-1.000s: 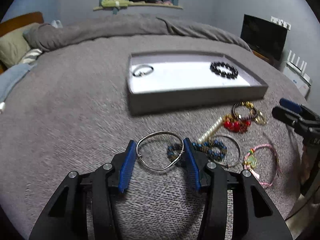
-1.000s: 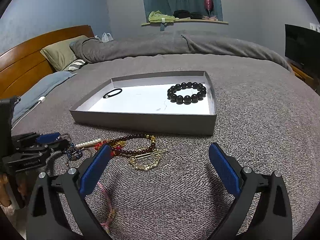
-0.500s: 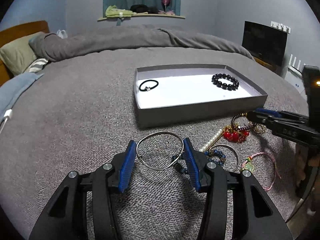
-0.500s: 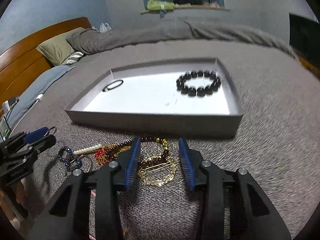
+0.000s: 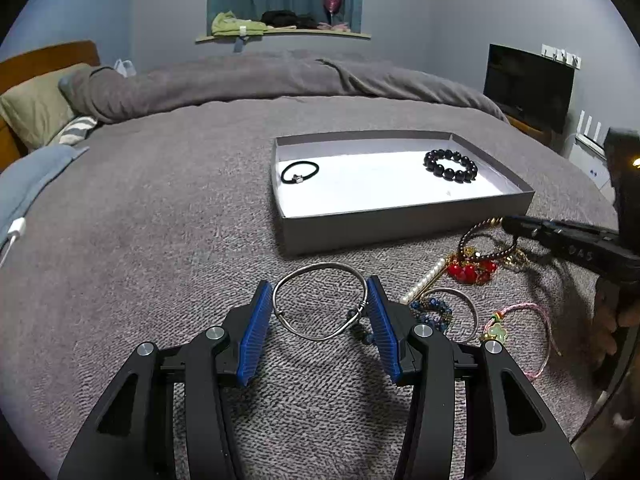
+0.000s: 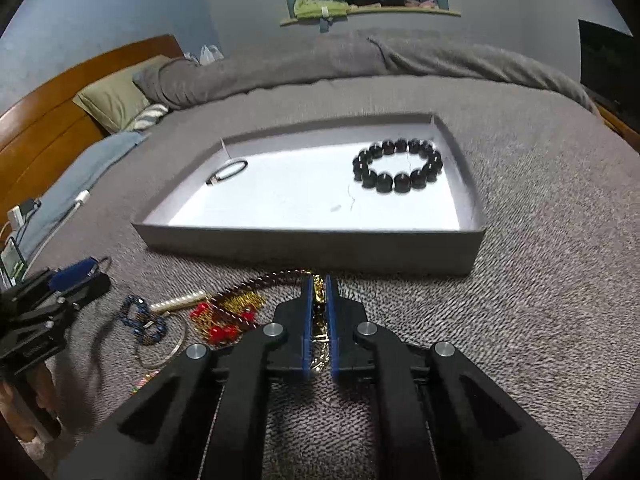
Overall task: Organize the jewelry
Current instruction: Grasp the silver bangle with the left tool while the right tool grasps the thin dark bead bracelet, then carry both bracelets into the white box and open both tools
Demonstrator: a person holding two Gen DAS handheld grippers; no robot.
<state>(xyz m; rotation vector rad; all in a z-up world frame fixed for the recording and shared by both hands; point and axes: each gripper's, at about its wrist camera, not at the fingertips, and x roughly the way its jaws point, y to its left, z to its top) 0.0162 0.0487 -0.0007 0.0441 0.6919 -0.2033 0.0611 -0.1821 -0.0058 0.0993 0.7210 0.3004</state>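
A grey tray (image 5: 408, 226) (image 6: 312, 248) lies on the bed and holds a black hair tie (image 5: 299, 171) (image 6: 227, 171) and a black bead bracelet (image 5: 451, 165) (image 6: 398, 166). My left gripper (image 5: 320, 300) is shut on a silver bangle (image 5: 320, 268) and holds it in front of the tray. My right gripper (image 6: 319, 292) is shut on a gold chain (image 6: 319, 320) in the jewelry pile. The pile holds a dark bead bracelet (image 5: 486, 240), red beads (image 5: 470, 271) (image 6: 218, 330), a pearl clip (image 5: 424, 282), blue beads (image 5: 432, 312) (image 6: 142, 318) and a pink cord bracelet (image 5: 520, 328).
Grey blanket (image 5: 160, 240) covers the bed. Pillows (image 5: 36, 108) and a wooden headboard (image 6: 44, 128) are at the left. A charger cable (image 5: 14, 232) lies at the left edge. A TV (image 5: 528, 84) stands at the right.
My right gripper has moved down onto the jewelry pile and closed on the gold chain. My left gripper has lifted and drawn back slightly with the silver bangle.
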